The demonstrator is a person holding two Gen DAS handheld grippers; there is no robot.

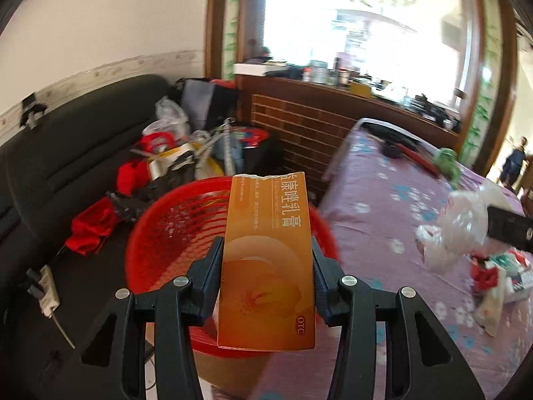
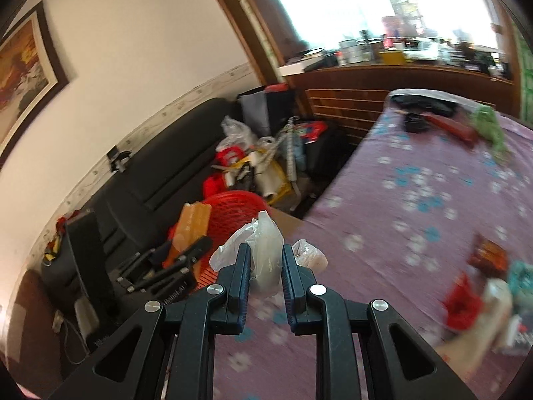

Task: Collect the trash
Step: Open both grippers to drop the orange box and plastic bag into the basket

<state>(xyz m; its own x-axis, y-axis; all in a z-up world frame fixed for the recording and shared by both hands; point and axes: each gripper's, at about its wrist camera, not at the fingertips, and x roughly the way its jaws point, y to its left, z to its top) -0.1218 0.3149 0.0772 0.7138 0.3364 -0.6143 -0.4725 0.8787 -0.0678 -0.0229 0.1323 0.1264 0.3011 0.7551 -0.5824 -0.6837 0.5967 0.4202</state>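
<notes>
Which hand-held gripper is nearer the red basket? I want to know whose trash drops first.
Left. The left hand-held gripper holds the orange box at the red basket; the right hand-held gripper is farther, over the bed.

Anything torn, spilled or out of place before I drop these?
The orange box in the left gripper has a ragged, torn far end. The right gripper holds a crumpled plastic bag. More litter is still scattered on the purple bedspread. Nothing looks spilled around the red basket.
</notes>
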